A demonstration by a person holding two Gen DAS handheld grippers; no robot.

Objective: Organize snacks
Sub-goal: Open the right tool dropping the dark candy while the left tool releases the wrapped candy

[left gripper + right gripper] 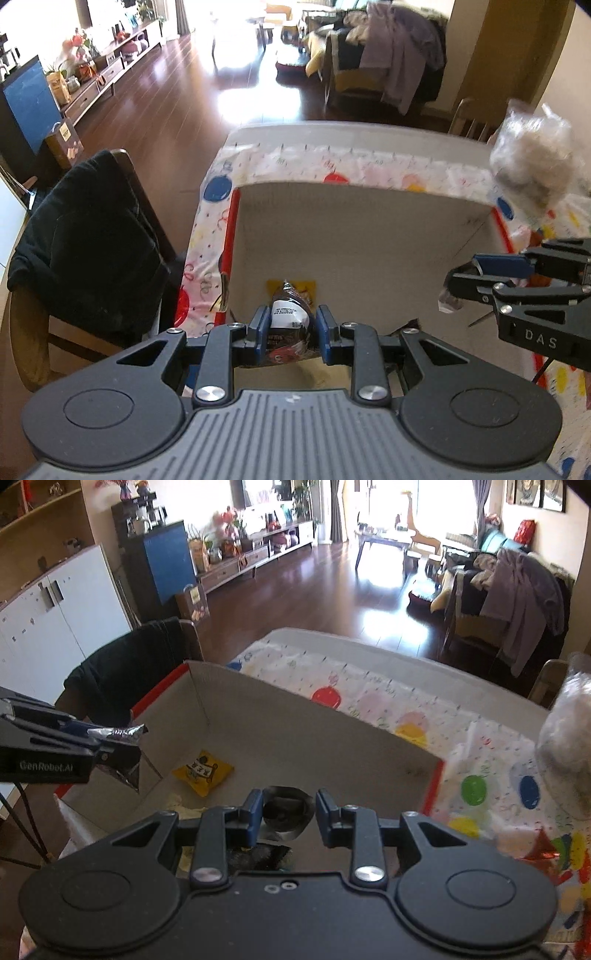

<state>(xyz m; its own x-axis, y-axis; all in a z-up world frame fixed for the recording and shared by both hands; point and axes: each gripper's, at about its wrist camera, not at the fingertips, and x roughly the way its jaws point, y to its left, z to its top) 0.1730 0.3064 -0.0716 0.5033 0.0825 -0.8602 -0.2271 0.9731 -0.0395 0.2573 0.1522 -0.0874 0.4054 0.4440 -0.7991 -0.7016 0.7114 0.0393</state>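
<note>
Two black grippers, left gripper (289, 326) clamping one dark crinkly foil snack packet (290, 321), right gripper (289, 814) pinching one dark shiny pouch (286, 812), one open grey cardboard box (295, 734), one yellow pillow-shaped packet (203, 771) inside

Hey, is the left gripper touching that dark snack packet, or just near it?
Touching. The left wrist view shows the left gripper with both blue pads pressed against the dark snack packet.

Landmark: cardboard box (295, 734), open-topped, red-edged, on a table with a balloon-print cloth (388, 701).

Right gripper (289, 812) over the box's near side; blue pads clamp a dark foil packet (286, 812).

Yellow snack packet (203, 771) lies on the box floor, toward its left wall.

Left gripper (110, 740) above the box's left edge, nipping a silvery dark wrapper (123, 753) that hangs into the box.

Clear bag (565, 746), blurred, right of the box.
</note>
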